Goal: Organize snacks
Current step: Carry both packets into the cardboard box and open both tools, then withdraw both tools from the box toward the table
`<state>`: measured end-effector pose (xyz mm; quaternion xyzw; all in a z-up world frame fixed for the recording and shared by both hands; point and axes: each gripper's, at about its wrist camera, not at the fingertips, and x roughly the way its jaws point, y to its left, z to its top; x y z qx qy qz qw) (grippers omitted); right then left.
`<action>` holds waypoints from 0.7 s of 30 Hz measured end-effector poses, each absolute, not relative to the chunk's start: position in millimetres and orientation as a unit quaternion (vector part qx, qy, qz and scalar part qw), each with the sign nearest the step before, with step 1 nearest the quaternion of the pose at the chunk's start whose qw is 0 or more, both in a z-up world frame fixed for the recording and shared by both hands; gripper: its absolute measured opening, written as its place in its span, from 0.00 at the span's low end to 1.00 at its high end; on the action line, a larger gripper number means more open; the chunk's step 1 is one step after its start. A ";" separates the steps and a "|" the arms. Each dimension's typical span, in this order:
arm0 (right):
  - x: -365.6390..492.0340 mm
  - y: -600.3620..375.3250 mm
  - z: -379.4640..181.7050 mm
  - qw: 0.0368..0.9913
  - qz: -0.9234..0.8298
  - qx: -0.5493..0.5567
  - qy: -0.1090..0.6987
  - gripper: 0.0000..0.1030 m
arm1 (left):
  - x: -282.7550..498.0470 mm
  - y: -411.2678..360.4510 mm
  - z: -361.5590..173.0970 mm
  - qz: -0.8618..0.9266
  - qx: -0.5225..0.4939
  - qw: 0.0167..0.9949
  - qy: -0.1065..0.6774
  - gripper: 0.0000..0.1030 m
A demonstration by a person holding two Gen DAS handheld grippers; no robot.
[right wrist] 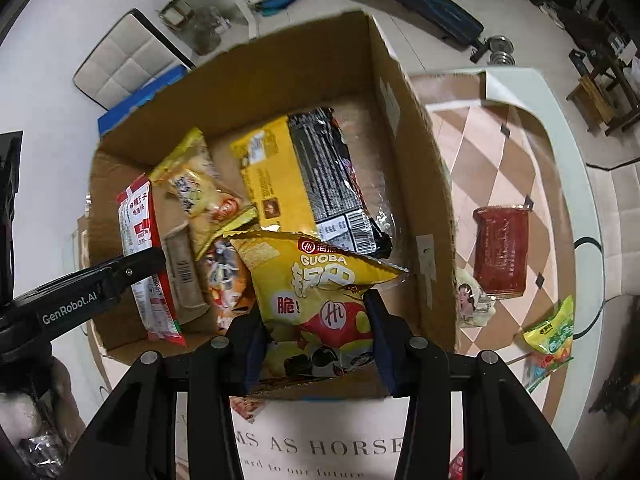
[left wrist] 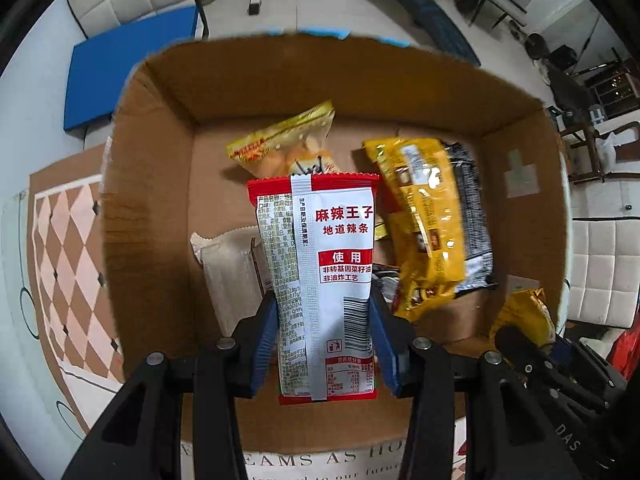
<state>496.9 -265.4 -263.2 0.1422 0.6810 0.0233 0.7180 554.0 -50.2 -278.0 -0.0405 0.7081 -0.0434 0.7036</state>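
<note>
An open cardboard box (left wrist: 360, 80) stands on the table with several snack packs in it. Above its near side my left gripper (left wrist: 322, 308) is shut on a red-and-white spicy strip packet (left wrist: 332, 240), which hangs upright between the blue pads. Under it lie a long yellow pack (left wrist: 424, 216) on a black one, a pale yellow packet (left wrist: 288, 140) and a beige packet (left wrist: 228, 272). My right gripper (right wrist: 314, 312) is shut on a yellow Guoba crisp bag (right wrist: 320, 276) over the near edge of the box (right wrist: 400, 120). One left finger (right wrist: 120, 272) shows at that view's left.
Right of the box, on the checkered table mat (right wrist: 500, 152), lie a red packet (right wrist: 500, 252), a small white packet with a portrait (right wrist: 472, 300) and a green-yellow sweet bag (right wrist: 552, 332). A blue cushion (left wrist: 128, 68) and white padded chairs stand beyond the table.
</note>
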 end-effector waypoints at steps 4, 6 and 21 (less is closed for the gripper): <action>503.6 -266.6 -284.2 0.704 0.024 0.151 0.694 0.50 | 554.9 -46.3 -291.3 -0.032 -0.042 0.691 0.721 0.44; 505.7 -268.7 -292.8 0.693 0.023 0.158 0.703 0.63 | 555.3 -44.0 -294.2 -0.030 -0.045 0.689 0.723 0.69; 507.3 -247.3 -281.0 0.710 0.019 0.074 0.700 0.90 | 535.6 -40.2 -255.3 -0.038 -0.037 0.720 0.692 0.87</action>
